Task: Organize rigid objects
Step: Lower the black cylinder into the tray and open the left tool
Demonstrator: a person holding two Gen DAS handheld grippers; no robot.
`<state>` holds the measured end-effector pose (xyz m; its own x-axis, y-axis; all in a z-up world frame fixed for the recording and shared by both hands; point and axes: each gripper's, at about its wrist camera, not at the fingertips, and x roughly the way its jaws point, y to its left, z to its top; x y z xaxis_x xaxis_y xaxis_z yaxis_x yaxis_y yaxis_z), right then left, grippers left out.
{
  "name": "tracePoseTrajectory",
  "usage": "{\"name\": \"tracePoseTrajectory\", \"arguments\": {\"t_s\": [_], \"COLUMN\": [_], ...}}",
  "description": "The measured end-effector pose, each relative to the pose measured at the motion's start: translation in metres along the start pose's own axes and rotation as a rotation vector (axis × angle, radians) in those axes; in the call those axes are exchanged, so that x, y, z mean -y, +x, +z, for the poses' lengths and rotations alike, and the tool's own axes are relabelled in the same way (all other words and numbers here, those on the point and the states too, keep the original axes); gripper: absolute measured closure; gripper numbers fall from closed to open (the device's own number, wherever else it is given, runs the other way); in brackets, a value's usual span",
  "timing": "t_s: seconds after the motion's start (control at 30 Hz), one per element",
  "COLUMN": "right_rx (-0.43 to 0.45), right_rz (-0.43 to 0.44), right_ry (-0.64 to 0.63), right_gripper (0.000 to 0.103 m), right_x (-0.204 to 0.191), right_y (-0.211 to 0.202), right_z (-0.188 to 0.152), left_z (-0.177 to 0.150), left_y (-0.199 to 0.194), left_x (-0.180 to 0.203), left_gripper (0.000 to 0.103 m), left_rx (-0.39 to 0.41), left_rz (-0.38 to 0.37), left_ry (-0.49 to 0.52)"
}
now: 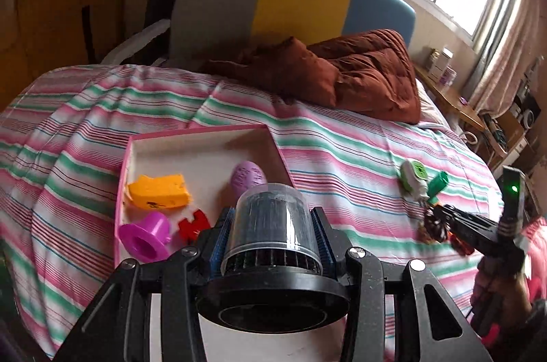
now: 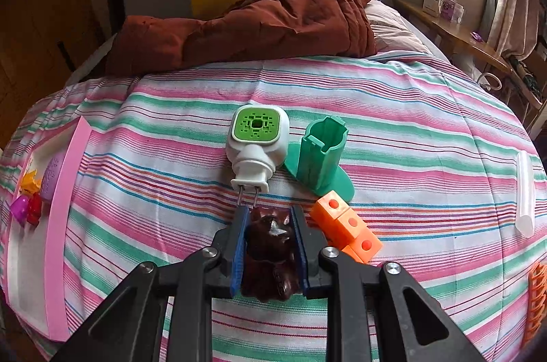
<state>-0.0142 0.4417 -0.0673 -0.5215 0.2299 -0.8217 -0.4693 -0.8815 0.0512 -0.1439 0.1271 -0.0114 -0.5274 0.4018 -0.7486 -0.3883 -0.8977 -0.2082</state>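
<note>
A: We are working over the striped bed (image 2: 342, 108), with the pink box (image 1: 201, 131) lying on it toward our left. Our left gripper (image 1: 271, 218) is clamping the clear plastic tub (image 1: 271, 218) by its sides and is holding it above the near edge of the box.

B: That tub is looking light, stiff and rather slick to us, so we are judging the ribbed band near its black base the safest place for the pads. Squeezing harder might crack it.

A: Our right gripper (image 2: 270, 245) is closing tight on the small brown figure (image 2: 270, 245), low over the bedding, between the white plug (image 2: 256, 143) and the orange blocks (image 2: 348, 228).

B: It is looking solid and glossy, maybe breakable if dropped. We are gripping it across the middle, which seems right to us.

A: The green stand (image 2: 321, 153) is waiting just beside the plug; it looks hollow and light.

B: We are guessing its upright wall gives the best hold.
</note>
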Motion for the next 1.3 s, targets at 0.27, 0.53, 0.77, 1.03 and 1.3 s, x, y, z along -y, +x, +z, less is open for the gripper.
{"name": "tracePoseTrajectory", "arguments": {"t_s": [0.27, 0.53, 0.77, 1.03, 1.3], "right_rx": [-0.002, 0.0, -0.001, 0.001, 0.009], "right_rz": [-0.001, -0.003, -0.002, -0.014, -0.023], "right_ry": [0.0, -0.006, -0.006, -0.02, -0.027], "right_gripper": [0.08, 0.08, 0.08, 0.08, 0.08], "right_x": [0.0, 0.0, -0.001, -0.003, -0.005], "right_y": [-0.001, 0.0, 0.0, 0.0, -0.001], "right_z": [0.0, 0.0, 0.0, -0.001, -0.001], "left_z": [0.024, 0.037, 0.03, 0.021, -0.034], "left_y": [0.048, 0.088, 0.088, 0.029, -0.027], "left_x": [-0.042, -0.047, -0.055, -0.047, -0.006], "left_gripper": [0.058, 0.057, 0.048, 0.041, 0.04], "left_rx": [-0.084, -0.105, -0.11, 0.003, 0.082], "left_rz": [0.021, 0.036, 0.042, 0.083, 0.152], "left_ry": [-0.106, -0.13, -0.153, -0.103, 0.023]}}
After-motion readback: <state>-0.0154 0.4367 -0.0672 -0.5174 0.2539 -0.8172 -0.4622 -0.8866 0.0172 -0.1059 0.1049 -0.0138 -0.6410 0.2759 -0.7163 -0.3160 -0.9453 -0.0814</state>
